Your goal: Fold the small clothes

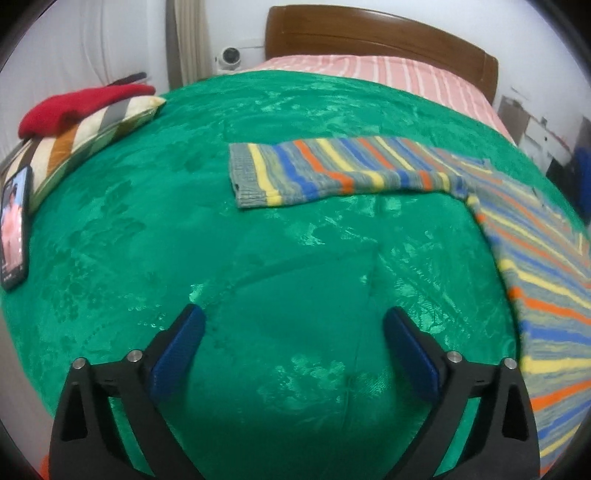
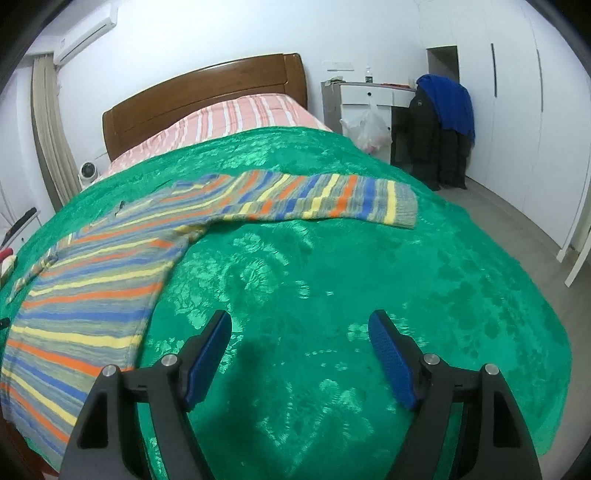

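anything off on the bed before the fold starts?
Nothing damaged or spilled. The striped sweater lies flat on the green blanket, sleeves spread. A phone leans on the striped pillow beside it, outside the fold area.

I log colours only. Knitted striped sweater (image 2: 110,273): grey-blue ground w/ orange, yellow, blue bands; cuff grey. Plush bedspread (image 1: 258,266): emerald green, embossed floral pattern, glossy highlights. Sheet at bed head (image 2: 236,118): salmon pink w/ white stripes. Wooden headboard (image 1: 369,33): warm brown. Chevron cushion (image 1: 85,136): cream, grey, brown, green zigzag. Soft garment on the cushion (image 1: 74,107): solid red. L gripper (image 1: 293,319) & R gripper (image 2: 300,323): black frames; I note dark blue pads (image 2: 391,362).
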